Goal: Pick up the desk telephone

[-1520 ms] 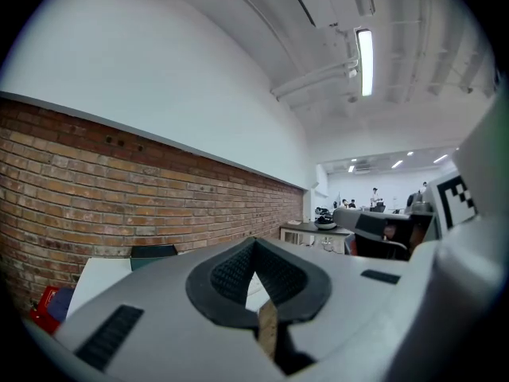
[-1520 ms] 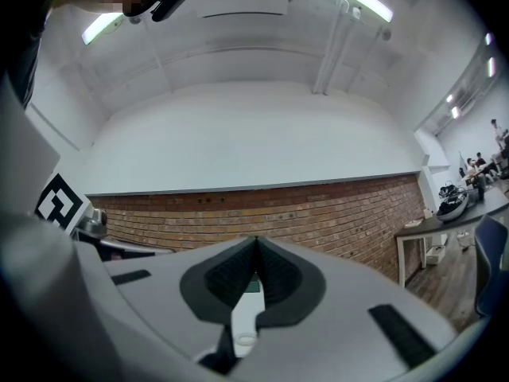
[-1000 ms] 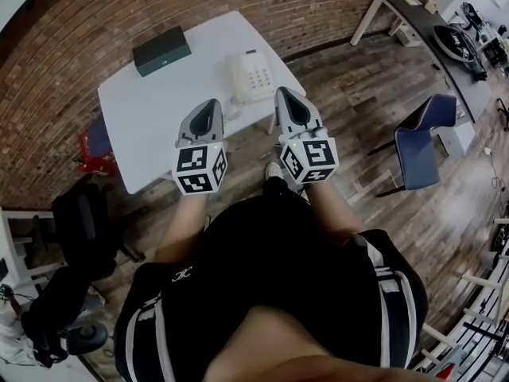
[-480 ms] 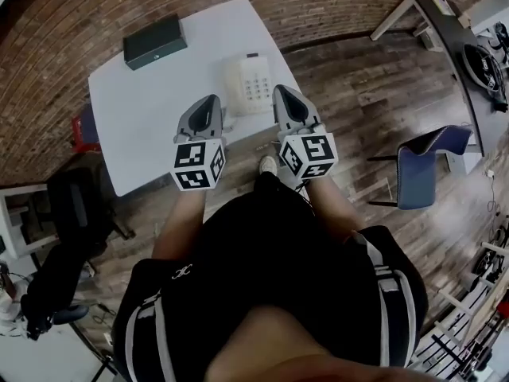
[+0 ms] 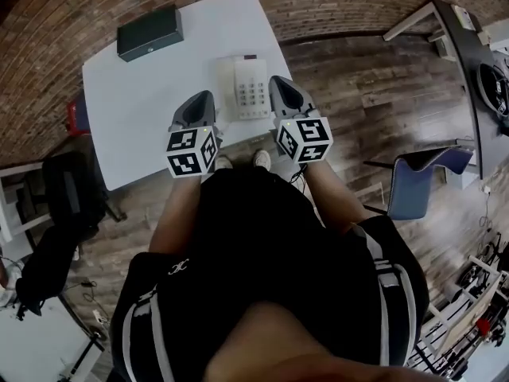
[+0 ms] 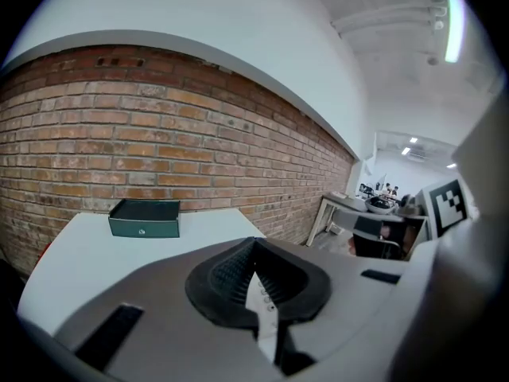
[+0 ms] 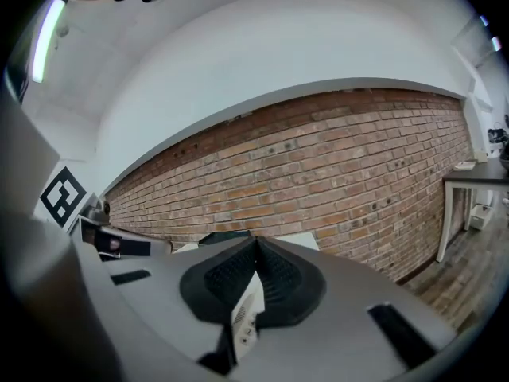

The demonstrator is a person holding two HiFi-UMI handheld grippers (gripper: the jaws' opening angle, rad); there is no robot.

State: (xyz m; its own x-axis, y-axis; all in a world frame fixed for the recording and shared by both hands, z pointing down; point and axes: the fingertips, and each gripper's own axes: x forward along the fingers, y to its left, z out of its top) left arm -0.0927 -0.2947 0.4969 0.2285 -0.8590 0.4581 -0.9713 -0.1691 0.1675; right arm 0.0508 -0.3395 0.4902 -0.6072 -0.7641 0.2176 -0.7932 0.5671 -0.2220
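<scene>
Head view, one telephone, one box

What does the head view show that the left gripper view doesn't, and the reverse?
Only the head view: the whole desk telephone with its keypad, and the person's dark-clothed torso. Only the left gripper view: the left gripper seen along its jaws, which are shut together on nothing, and a ceiling light strip. Both: the white table, the dark green box on it, and the brick wall behind.
</scene>
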